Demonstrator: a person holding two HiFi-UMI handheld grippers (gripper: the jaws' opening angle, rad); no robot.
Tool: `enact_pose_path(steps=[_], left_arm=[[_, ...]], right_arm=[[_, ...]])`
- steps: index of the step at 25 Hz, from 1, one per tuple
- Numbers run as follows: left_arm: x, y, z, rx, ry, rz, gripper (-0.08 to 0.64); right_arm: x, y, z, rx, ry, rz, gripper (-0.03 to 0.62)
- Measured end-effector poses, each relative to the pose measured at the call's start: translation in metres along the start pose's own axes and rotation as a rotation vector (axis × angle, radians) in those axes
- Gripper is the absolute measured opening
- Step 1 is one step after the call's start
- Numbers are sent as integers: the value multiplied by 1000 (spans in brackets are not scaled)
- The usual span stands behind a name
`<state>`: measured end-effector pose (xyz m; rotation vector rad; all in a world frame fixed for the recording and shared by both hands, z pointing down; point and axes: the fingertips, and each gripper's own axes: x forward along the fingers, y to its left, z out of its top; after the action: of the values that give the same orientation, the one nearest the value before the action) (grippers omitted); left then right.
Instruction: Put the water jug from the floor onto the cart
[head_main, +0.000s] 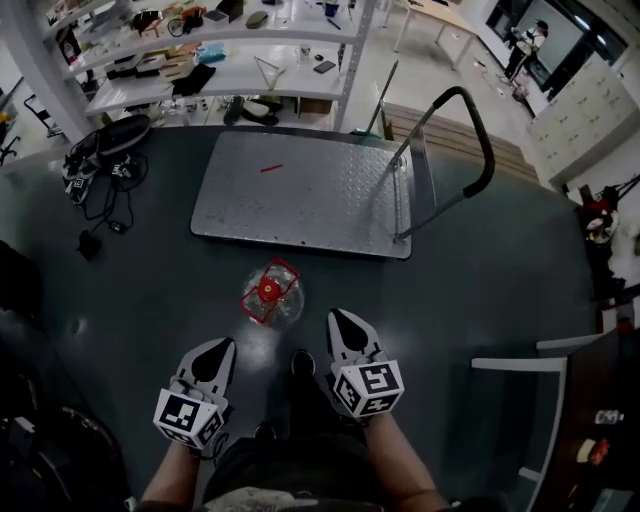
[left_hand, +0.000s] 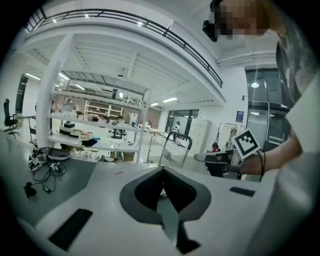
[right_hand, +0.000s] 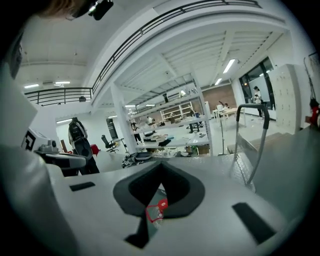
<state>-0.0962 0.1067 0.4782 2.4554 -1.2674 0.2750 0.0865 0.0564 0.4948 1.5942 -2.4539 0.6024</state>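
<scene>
The clear water jug (head_main: 270, 294), with a red cap and a red carry handle, stands upright on the dark floor just in front of the cart. The cart's bare metal deck (head_main: 300, 190) lies beyond it, and its black push handle (head_main: 470, 130) rises at the right end. My left gripper (head_main: 225, 344) hovers near and a little left of the jug, shut and holding nothing. To the jug's right my right gripper (head_main: 335, 316) is also shut and empty. In the right gripper view the jug's red handle (right_hand: 156, 210) shows low behind the closed jaws.
White shelving (head_main: 200, 60) loaded with gear stands behind the cart. Cables and a black bag (head_main: 105, 150) lie on the floor at the far left. A white frame (head_main: 545, 380) stands at the right. My own feet (head_main: 300, 365) are between the grippers.
</scene>
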Motion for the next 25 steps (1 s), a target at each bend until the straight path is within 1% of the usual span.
enact_pose_path(steps=[3,6,8,11,12,14,17,21,23,25], left_arm=[[34,21,1,-20,22,54,7],[60,41,11,-11,21,95,7],[74,54,15,1,16,115,8],[91,79,12,-7,25,126,7],[97,87,9,-16,29,127,7],[109,100,-3,-45,41,116,7],[136,117,-28,-95,73,73,8],[166,146,-54,-107,115,37,8],[176,158,-64,-113,129,25,7],[188,168,-77,-116,153,11,7]], right_arm=[[41,-18,-8,-3,40,35,-9],[77,-28,-15,-30,83,64,-9],[98,-35,-18,-59,109,64,-9],[127,-41,-30,-73,146,42,-6],[136,-41,-37,-70,167,37,0],[152,-42,-55,-57,214,37,40],[174,-47,-78,-65,264,31,74],[209,-54,-111,-76,335,9,81],[227,-56,-129,-98,374,7,81],[244,-61,-149,-113,414,-2,95]])
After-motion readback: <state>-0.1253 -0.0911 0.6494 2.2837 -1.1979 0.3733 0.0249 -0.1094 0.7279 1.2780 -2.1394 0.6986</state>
